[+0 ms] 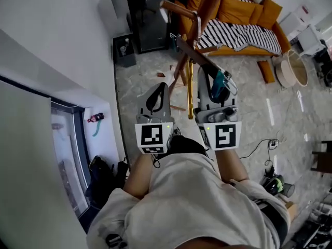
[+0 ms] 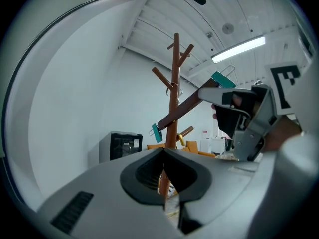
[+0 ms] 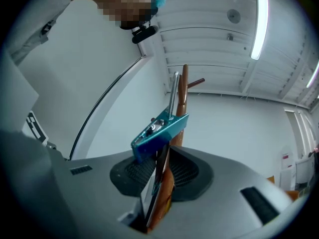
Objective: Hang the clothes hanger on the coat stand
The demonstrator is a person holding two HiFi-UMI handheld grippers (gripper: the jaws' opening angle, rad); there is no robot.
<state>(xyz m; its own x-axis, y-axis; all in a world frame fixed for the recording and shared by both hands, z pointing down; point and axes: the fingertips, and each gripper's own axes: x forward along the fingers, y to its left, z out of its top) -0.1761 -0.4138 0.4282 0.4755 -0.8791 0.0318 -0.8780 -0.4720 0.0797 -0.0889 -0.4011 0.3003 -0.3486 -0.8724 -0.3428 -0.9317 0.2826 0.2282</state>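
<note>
Underfoot in the head view, a pale marbled stone floor [image 1: 254, 113] runs out to the right, where the open room is. A white wall [image 1: 52, 40] crowds in close on the left. Ahead stand a black cabinet [image 1: 150, 19] and an orange sofa [image 1: 238, 9], with a round woven basket [image 1: 293, 69] off to the right. A brown wooden coat stand [image 1: 190, 95] rises just ahead of both tools. The right gripper [image 1: 217, 83] clamps a dark wooden clothes hanger with teal clips [image 1: 193, 57]. The left gripper [image 1: 155, 92] sits beside it, apart from the hanger.

Left gripper view: its jaws leave only a sliver, with nothing in it. The hanger's bar slants across the coat stand's pole against the bare wall.

Right gripper view: the jaws stand narrow, pressed on the hanger's bar beside a teal clip. Its metal hook [image 3: 173, 96] stands upright by the coat stand's top, under a white slatted ceiling [image 3: 214, 29]. Whether hook and stand touch I cannot tell.
</note>
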